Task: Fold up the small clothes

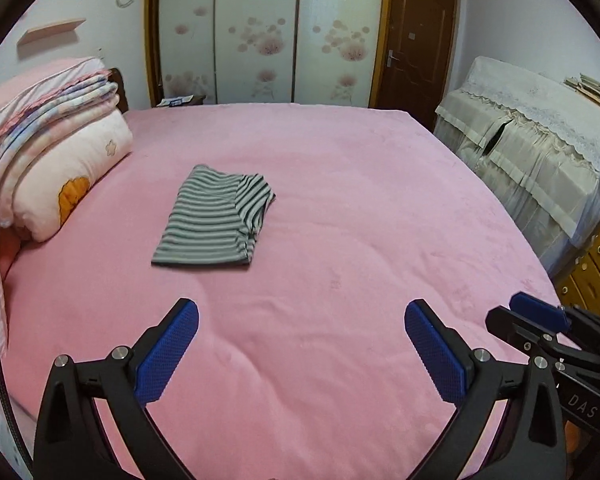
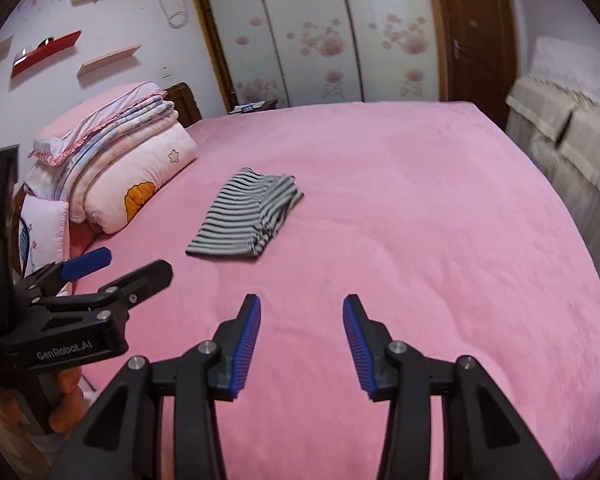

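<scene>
Both tools gape empty; only the right view shows a red shelf (image 2: pixel 46 53).

Left gripper body (image 2: pixel 62 344): white lettering "GenRobot.AI" on the black side face, seen from the right wrist view, at the left edge of the picture.
Right gripper body (image 1: pixel 582 410): pale letters "DAS" on a black face, seen from the left wrist view, near the lower right corner; anything further in that marking is cut off.
Other surfaces: no text can be read.
</scene>
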`<state>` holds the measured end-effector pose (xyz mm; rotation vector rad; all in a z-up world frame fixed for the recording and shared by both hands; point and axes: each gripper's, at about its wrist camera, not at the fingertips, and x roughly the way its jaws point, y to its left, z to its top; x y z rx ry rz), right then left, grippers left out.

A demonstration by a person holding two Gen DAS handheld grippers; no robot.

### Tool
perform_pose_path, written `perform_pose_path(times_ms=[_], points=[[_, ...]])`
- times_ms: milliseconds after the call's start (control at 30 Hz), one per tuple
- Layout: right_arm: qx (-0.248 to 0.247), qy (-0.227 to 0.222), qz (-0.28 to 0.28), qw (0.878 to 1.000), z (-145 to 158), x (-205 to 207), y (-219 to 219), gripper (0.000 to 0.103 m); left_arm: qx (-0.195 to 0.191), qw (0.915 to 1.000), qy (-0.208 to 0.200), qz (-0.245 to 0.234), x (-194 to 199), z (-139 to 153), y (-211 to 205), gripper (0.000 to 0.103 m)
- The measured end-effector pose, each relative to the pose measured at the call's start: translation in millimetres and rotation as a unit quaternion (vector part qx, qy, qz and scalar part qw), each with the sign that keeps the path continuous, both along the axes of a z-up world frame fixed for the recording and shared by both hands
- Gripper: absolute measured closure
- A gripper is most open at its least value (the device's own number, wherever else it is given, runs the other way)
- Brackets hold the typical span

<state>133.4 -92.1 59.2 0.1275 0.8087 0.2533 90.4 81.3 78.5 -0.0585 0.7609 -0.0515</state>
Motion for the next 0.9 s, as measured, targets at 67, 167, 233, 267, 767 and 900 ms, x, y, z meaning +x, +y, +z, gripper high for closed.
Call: perform_pose_path(times_ms=[67, 167, 233, 267, 767, 900], points=[[0.001, 0.001, -0.012, 1.0, 1.6, -17.0, -7.9, 0.06, -0.019, 0.9998, 0.006, 0.0, -15.6, 3.3, -3.8, 0.001], [0.004, -0.006, -0.033, 0.999, 5.8, -40.6, -18.0, 0.06, -0.027, 0.9995, 0.015, 0.004, -34.7, 6.0, -9.7, 0.001], [0.004, -0.014, -0.047, 0.999, 9.1, -55.8, -23.7, 0.057, -0.021, 0.9997, 0.015, 0.007, -46.2, 7.1, -13.6, 0.0], [0.003, -0.019, -0.056, 0.998, 10.5, -63.2, -26.0, 0.056, -0.019, 0.9997, 0.013, 0.006, -49.7, 6.2, -14.7, 0.0], [-0.017, -0.024, -0.087, 0.996, 8.1, -106.4, -36.2, 0.051, -0.014, 0.9995, 0.026, 0.014, -86.6, -2.5, -28.6, 0.001], [-0.025, -0.023, -0.083, 0.996, 7.5, -105.4, -32.5, 0.051, -0.017, 0.9992, 0.033, 0.013, -84.9, -4.0, -31.3, 0.001]])
